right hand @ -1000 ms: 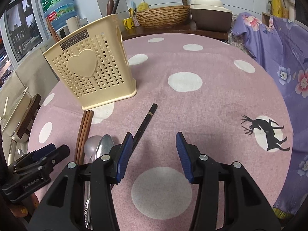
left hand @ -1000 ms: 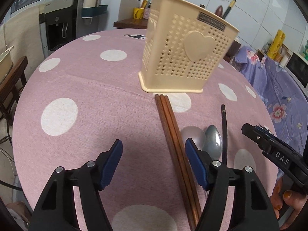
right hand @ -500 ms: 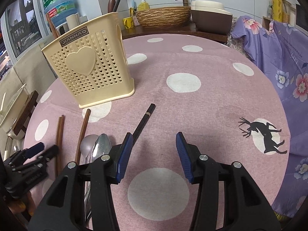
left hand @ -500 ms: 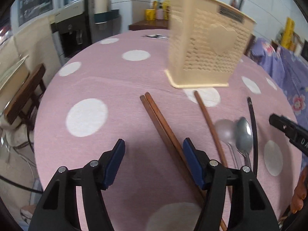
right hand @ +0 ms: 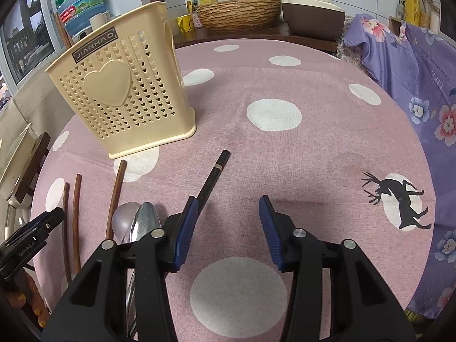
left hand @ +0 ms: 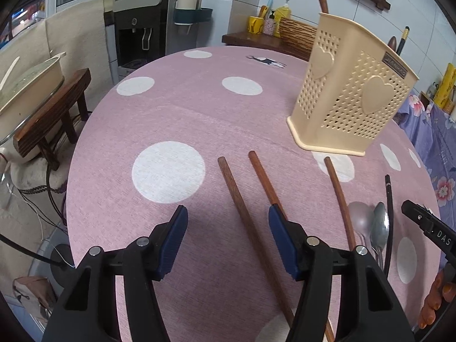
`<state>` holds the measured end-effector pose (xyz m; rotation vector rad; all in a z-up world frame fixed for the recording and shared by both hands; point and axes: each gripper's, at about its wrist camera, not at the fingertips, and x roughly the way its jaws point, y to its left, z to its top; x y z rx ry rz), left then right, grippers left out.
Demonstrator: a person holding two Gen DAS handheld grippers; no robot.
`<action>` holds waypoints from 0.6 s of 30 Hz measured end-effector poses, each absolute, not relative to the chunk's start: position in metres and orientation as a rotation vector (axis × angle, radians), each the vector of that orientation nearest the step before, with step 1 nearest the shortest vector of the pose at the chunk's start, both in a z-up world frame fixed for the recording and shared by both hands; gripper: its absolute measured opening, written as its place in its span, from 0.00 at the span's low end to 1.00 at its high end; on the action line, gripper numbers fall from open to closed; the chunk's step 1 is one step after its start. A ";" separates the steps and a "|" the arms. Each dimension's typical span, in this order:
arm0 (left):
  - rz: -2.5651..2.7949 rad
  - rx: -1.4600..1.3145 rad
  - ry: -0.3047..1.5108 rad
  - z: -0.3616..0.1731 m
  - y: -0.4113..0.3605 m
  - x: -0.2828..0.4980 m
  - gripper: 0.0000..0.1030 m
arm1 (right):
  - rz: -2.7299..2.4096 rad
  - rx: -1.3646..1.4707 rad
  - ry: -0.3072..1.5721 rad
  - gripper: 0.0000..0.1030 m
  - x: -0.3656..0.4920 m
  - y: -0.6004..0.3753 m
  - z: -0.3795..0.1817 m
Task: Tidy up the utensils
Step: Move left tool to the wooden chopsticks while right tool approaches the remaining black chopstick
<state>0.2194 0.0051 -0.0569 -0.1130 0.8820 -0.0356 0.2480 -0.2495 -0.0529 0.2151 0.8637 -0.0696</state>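
A cream perforated utensil holder point(left hand: 350, 99) point(right hand: 125, 97) stands on the pink dotted table. Three brown wooden chopsticks point(left hand: 242, 211) point(right hand: 74, 216) lie spread apart in front of it. Two metal spoons point(left hand: 370, 225) point(right hand: 136, 222) and a black chopstick point(left hand: 389, 208) point(right hand: 212, 178) lie to their right. My left gripper point(left hand: 228, 236) is open and empty, with the leftmost chopstick between its fingers. My right gripper point(right hand: 226, 228) is open and empty just right of the black chopstick. Each gripper shows at the edge of the other's view.
A wooden stool with a cream basin point(left hand: 34, 97) stands left of the table, a water dispenser point(left hand: 136, 31) behind it. A sideboard with a woven basket point(right hand: 239, 14) is at the back. A purple floral cloth point(right hand: 421, 85) hangs at the right.
The wooden chopsticks, first together, have spread into three separate sticks. My left gripper has shifted left and now straddles the leftmost one. The right gripper has barely moved.
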 end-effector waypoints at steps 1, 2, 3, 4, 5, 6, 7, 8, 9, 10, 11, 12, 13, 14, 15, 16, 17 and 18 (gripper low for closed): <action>-0.030 -0.116 0.887 -0.058 0.006 0.221 0.52 | -0.070 0.224 0.871 0.41 0.251 -0.250 -0.054; -0.024 -0.117 0.888 -0.058 0.006 0.223 0.52 | -0.070 0.231 0.876 0.39 0.253 -0.249 -0.054; -0.018 -0.115 0.890 -0.058 0.006 0.224 0.49 | -0.070 0.241 0.881 0.36 0.257 -0.249 -0.055; -0.012 -0.112 0.892 -0.058 0.005 0.226 0.47 | -0.071 0.249 0.885 0.36 0.259 -0.249 -0.056; -0.013 -0.113 0.896 -0.057 0.005 0.228 0.46 | -0.074 0.255 0.887 0.35 0.262 -0.248 -0.056; -0.011 -0.114 0.897 -0.057 0.004 0.229 0.46 | -0.074 0.255 0.887 0.34 0.265 -0.246 -0.055; -0.010 -0.120 0.899 -0.057 0.004 0.231 0.45 | -0.073 0.250 0.889 0.34 0.268 -0.242 -0.055; -0.010 -0.126 0.901 -0.057 0.003 0.234 0.45 | -0.075 0.241 0.894 0.33 0.271 -0.239 -0.056; -0.009 -0.125 0.901 -0.057 0.003 0.235 0.42 | -0.079 0.227 0.904 0.30 0.275 -0.235 -0.057; -0.005 -0.117 0.903 -0.057 0.001 0.237 0.39 | -0.082 0.220 0.915 0.27 0.278 -0.233 -0.060; -0.003 -0.108 0.904 -0.057 -0.001 0.240 0.37 | -0.082 0.220 0.931 0.23 0.282 -0.230 -0.063; -0.003 -0.104 0.905 -0.057 -0.002 0.241 0.33 | -0.093 0.205 0.922 0.17 0.283 -0.227 -0.063; 0.000 -0.095 0.905 -0.058 -0.004 0.243 0.30 | -0.100 0.190 0.923 0.15 0.286 -0.225 -0.063; 0.003 -0.082 0.902 -0.058 -0.006 0.245 0.29 | -0.098 0.192 0.923 0.14 0.288 -0.224 -0.063; 0.005 -0.072 0.899 -0.058 -0.008 0.247 0.29 | -0.099 0.199 0.922 0.13 0.291 -0.224 -0.064; 0.007 -0.066 0.897 -0.059 -0.010 0.249 0.29 | -0.098 0.205 0.921 0.12 0.294 -0.225 -0.064; 0.006 -0.064 0.899 -0.059 -0.011 0.250 0.28 | -0.096 0.209 0.923 0.12 0.297 -0.225 -0.064; -0.001 -0.069 0.901 -0.059 -0.012 0.251 0.26 | -0.095 0.213 0.927 0.12 0.300 -0.225 -0.064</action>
